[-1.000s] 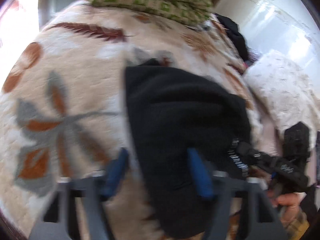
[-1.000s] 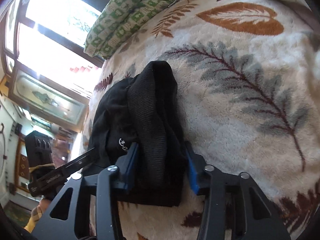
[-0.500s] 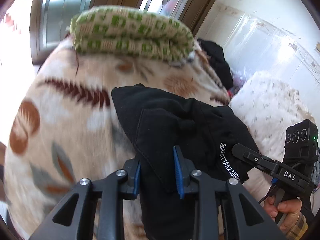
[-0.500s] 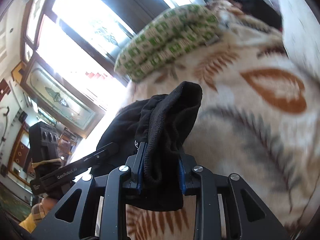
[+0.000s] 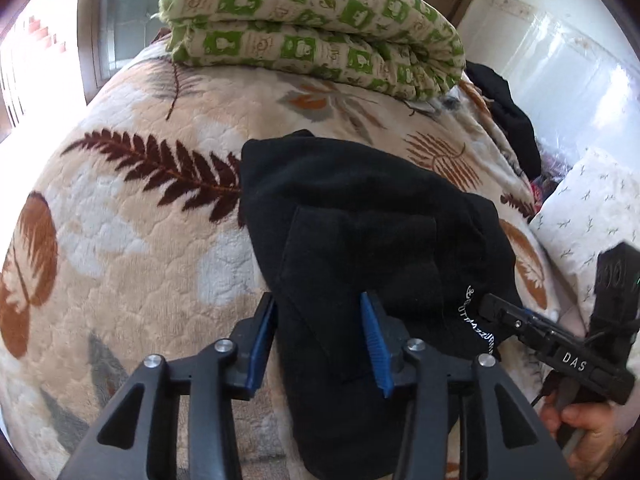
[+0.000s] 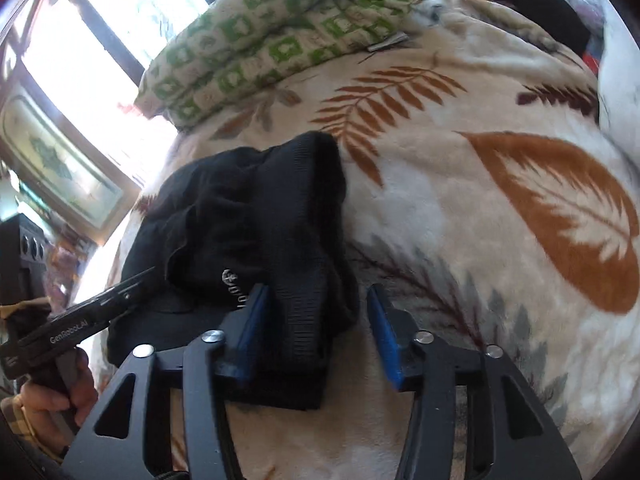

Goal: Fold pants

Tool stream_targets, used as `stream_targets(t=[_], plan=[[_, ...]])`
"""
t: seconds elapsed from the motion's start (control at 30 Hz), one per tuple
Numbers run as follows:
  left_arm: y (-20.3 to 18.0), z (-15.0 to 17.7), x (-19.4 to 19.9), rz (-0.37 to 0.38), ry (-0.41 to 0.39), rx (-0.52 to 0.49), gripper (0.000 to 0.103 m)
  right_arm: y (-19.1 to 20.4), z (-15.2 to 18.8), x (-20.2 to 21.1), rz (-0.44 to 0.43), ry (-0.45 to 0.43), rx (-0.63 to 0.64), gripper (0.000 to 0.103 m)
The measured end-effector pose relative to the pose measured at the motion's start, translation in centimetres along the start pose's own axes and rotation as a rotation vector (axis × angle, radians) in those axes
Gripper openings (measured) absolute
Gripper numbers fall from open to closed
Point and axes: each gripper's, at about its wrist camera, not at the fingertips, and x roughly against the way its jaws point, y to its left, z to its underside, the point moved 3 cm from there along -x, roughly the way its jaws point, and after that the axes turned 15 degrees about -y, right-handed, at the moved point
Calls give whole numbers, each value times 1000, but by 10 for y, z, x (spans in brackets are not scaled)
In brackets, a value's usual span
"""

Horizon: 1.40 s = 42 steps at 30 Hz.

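The black pants [image 5: 360, 232] lie in a folded bundle on the leaf-patterned blanket [image 5: 132, 240]. They also show in the right wrist view [image 6: 256, 232]. My left gripper [image 5: 320, 336] is open, its blue pads on either side of the near fold of the pants. My right gripper [image 6: 316, 332] is open too, with the ribbed edge of the pants between its pads. Each gripper appears in the other's view: the right one [image 5: 516, 320] at the bundle's right edge, the left one [image 6: 120, 292] at its left edge.
A folded green-and-cream quilt [image 5: 312, 32] lies at the far end of the bed. Dark clothes [image 5: 504, 112] and a white patterned pillow [image 5: 592, 216] are to the right. Windows [image 6: 100, 60] stand behind the bed.
Both grippers were shut on the lifted pants half a second ago. Now both have opened and the bundle rests lower on the blanket.
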Motion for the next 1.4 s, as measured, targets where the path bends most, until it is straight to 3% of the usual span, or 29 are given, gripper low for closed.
stream_targets(t=[0.17, 0.3, 0.33, 0.7, 0.87, 0.97, 1.4], plan=[[-11, -6, 25, -30, -21, -50, 46, 12, -7, 15, 54, 4, 41, 56], [-22, -1, 58, -40, -47, -85, 69, 29, -10, 49, 50, -23, 79, 58], [-23, 1, 65, -50, -56, -91, 71, 32, -8, 56, 48, -28, 86, 59], [-42, 23, 121, -81, -90, -138, 72, 74, 21, 133, 89, -86, 181, 78], [-46, 21, 145, -96, -159, -156, 90, 96, 23, 150, 95, -112, 224, 82], [-48, 20, 158, -117, -192, -176, 97, 105, 25, 158, 80, -125, 239, 95], [-63, 17, 191, -143, -224, -207, 103, 123, 29, 196, 116, -162, 276, 97]])
